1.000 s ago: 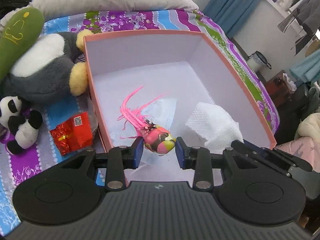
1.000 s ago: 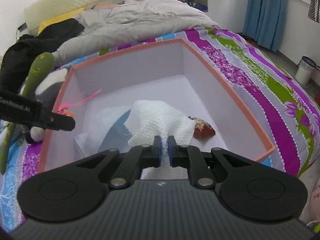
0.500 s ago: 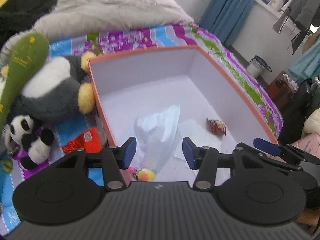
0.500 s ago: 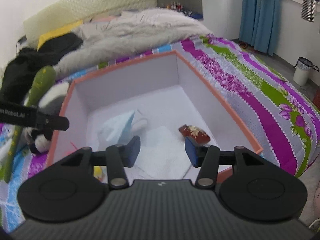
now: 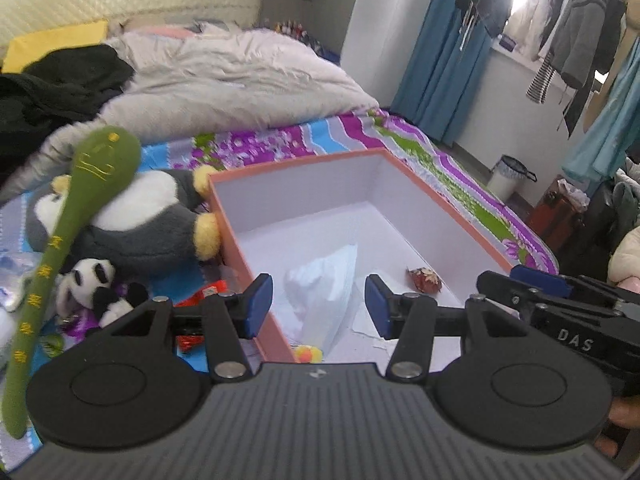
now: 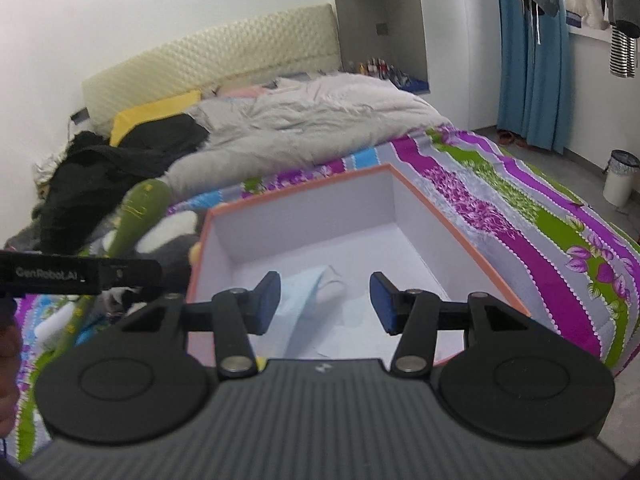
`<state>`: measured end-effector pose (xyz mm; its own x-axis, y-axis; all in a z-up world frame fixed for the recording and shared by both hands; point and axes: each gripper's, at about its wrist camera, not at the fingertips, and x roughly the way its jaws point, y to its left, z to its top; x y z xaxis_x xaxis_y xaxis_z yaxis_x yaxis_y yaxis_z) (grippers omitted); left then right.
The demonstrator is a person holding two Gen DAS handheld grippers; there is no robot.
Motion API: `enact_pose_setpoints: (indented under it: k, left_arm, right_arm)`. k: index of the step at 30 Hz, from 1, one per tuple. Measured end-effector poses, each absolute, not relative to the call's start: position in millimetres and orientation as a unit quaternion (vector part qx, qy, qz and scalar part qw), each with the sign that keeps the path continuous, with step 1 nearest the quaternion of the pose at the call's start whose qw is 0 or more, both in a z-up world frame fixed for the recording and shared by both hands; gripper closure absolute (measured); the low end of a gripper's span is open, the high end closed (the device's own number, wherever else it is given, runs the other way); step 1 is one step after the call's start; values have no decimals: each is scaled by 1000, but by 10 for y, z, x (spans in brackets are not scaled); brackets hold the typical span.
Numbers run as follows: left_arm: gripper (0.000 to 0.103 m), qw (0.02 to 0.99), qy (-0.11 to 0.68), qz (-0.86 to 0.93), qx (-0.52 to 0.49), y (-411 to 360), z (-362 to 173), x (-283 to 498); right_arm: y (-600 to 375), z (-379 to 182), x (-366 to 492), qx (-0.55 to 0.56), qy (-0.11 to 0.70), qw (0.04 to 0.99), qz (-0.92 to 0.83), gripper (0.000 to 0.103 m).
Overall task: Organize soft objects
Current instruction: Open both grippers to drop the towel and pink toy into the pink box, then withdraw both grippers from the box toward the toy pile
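An orange-rimmed white box (image 5: 448, 200) (image 6: 452, 224) sits on the striped bedspread. Inside lie a pale blue face mask (image 5: 328, 280) (image 6: 304, 292), a white cloth (image 5: 372, 332), a small red packet (image 5: 424, 279) and a pink-yellow toy (image 5: 308, 354) at the near wall. My left gripper (image 5: 318, 306) is open and empty above the box's near edge. My right gripper (image 6: 324, 300) is open and empty above the near edge too. Left of the box lie a penguin plush (image 5: 132, 220), a small panda plush (image 5: 96, 284), a green plush stick (image 5: 68, 224) and a red packet (image 5: 196, 300).
A grey duvet (image 5: 224, 80) and black clothing (image 5: 52, 88) lie at the head of the bed. A white bin (image 5: 508, 178) and blue curtains (image 6: 532, 52) stand on the right. The right gripper's body (image 5: 560, 320) shows in the left wrist view.
Both grippers opened, let go of the pink toy and the white cloth in the box, then lifted and pulled back from it.
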<state>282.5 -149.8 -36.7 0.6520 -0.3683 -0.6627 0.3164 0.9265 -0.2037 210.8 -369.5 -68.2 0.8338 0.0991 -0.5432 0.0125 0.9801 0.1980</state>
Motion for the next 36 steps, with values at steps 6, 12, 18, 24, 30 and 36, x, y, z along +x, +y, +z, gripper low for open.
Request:
enact_pose_setpoints:
  k: [6,12,18,24,30,36]
  left_arm:
    - [46,921,342,-183,-42,-1261,-211,2513]
    - [46,924,333,-180,-52,-1006,-208,2211]
    - [46,927,331,-170,-53,-716,-260,1969]
    - [46,930,329,-152,-55,-413,-291,1819]
    - [39,932,333,-129,-62,-133,-374,1668]
    - [39,932,339,-103,-74,121,-534,1501]
  right_arm:
    - [-3533,-584,1867,97,264,959,35,51]
    - [-3333,-600,1649,92,261,960,49,51]
    - [-3083,-603,1485,81,252,962,64,51]
    - [-2849,-670,1406,67,261,959,83,51]
    - [-2607,-770,1328,59,279,954,96,51]
    - [-2336,-902,1277,42,299,946,119,51]
